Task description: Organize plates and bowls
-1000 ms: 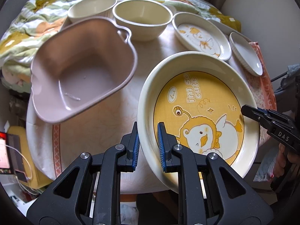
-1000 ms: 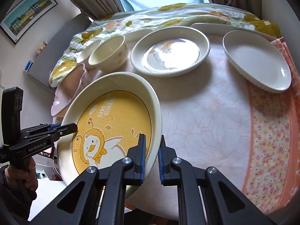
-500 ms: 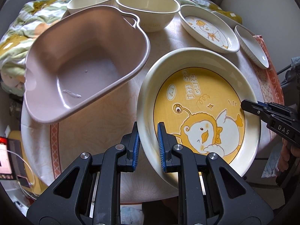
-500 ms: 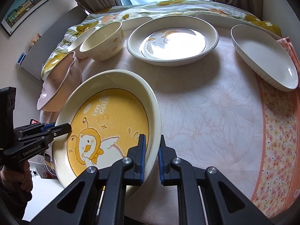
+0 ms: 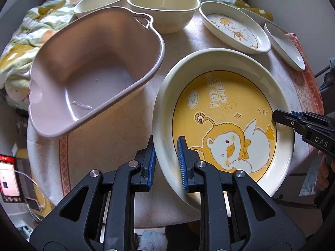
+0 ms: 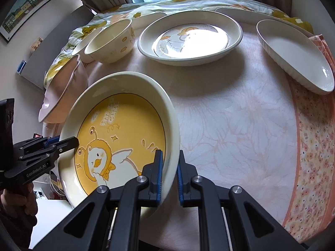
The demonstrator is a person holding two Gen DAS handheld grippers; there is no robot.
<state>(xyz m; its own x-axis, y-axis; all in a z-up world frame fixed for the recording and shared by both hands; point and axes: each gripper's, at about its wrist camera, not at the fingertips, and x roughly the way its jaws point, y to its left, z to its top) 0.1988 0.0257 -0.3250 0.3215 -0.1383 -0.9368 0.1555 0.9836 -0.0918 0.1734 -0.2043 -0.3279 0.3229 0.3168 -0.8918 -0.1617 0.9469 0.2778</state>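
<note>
- The left tongs [image 5: 165, 163] pinch the near left rim of a large cream ceramic plate with a yellow cartoon-duck centre [image 5: 226, 113]; their blue pads straddle the rim. The jaws have just eased apart slightly, with the rim between them, and a thin gap shows at the inner pad.
- The right tongs [image 6: 170, 177] are pressed onto the opposite rim of the same plate [image 6: 119, 125], one blue pad on each side of the wall.
- The plate is carried between both tongs over the near edge of the surface [image 6: 230, 125], which wears a pale floral cloth, and tilts in the right wrist view.
- Beside the plate, at the left edge of the surface, stands a mauve plastic basin with a looped handle [image 5: 94, 73].
- Along the far edge sit two cream bowls [image 5: 163, 6], side by side.
- To their right lies a cream plate with a white duck picture [image 6: 190, 37], apart from the held plate.
- Near the far right corner rests a plain white fluted oval dish [image 6: 293, 58].
- A hand [image 6: 14, 200] grips the handle of the left tongs.
</note>
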